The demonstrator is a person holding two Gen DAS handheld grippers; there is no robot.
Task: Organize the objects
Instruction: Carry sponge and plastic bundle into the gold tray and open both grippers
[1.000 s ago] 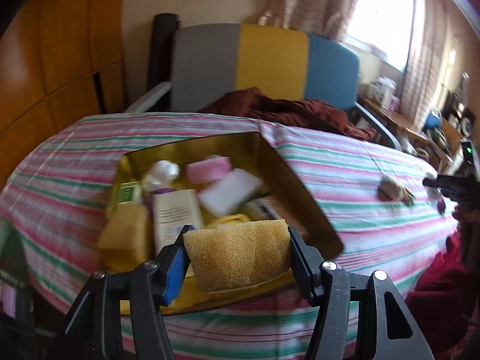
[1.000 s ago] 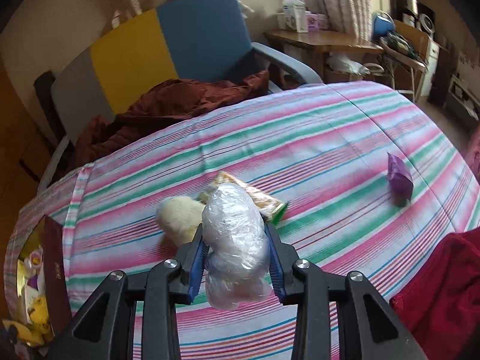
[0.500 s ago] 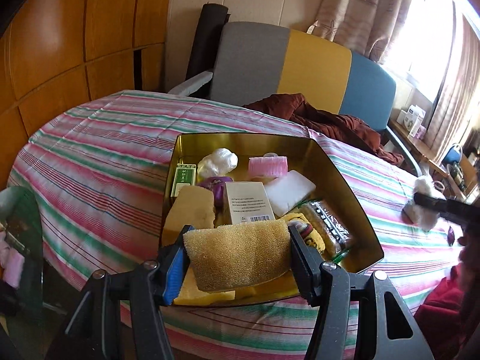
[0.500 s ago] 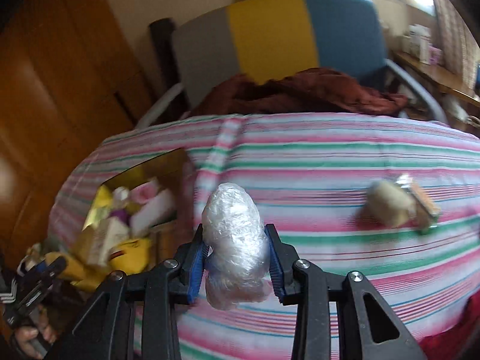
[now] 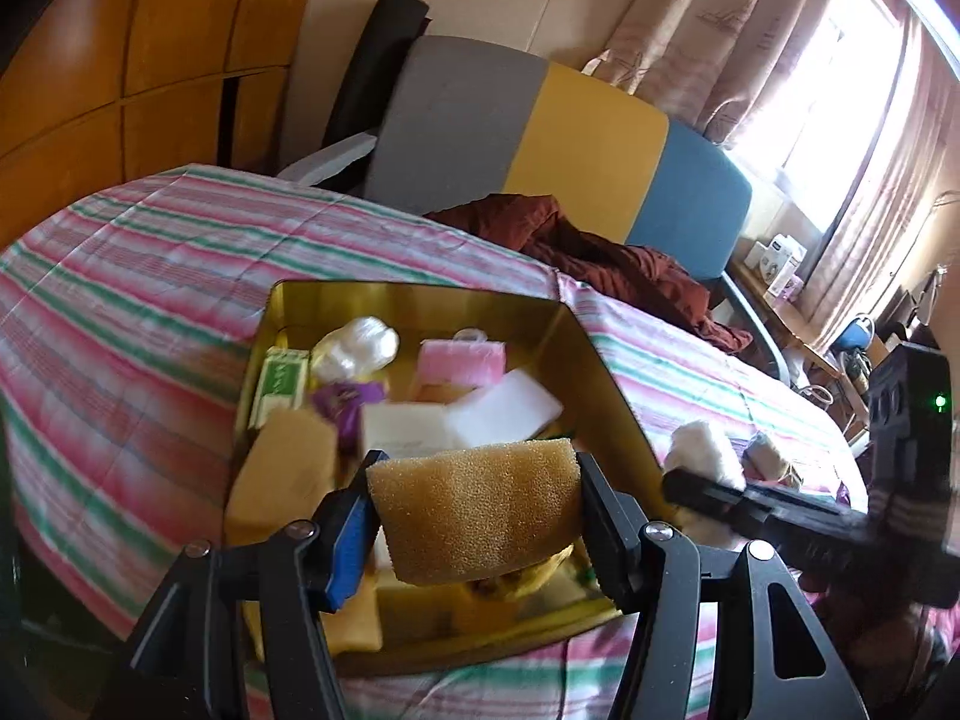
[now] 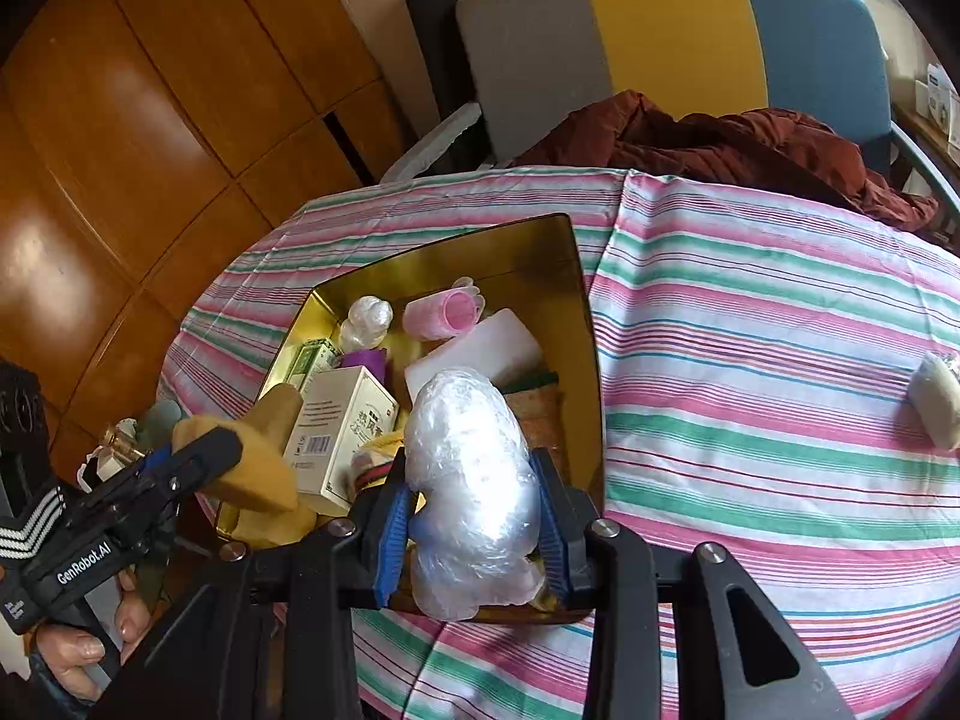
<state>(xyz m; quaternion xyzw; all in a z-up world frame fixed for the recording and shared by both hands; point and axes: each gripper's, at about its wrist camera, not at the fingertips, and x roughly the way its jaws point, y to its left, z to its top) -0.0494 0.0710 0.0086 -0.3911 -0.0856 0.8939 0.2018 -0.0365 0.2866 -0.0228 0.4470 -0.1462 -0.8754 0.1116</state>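
Note:
A gold tin box sits open on the striped table, with several small items inside. My left gripper is shut on a yellow-brown sponge and holds it over the tin's near edge. In the right wrist view the same tin lies below my right gripper, which is shut on a bundle of crumpled clear plastic above the tin's near right corner. The left gripper's finger and the sponge show at the lower left, held by a person's hand.
Inside the tin lie a pink roll, a white block, a white carton and a green box. A cream lump rests on the striped tablecloth to the right. Behind stands a grey, yellow and blue chair with a maroon garment.
My right gripper swung left across the table with the plastic bundle and now hangs over the tin. The left gripper shifted slightly and rolled, still holding the sponge.

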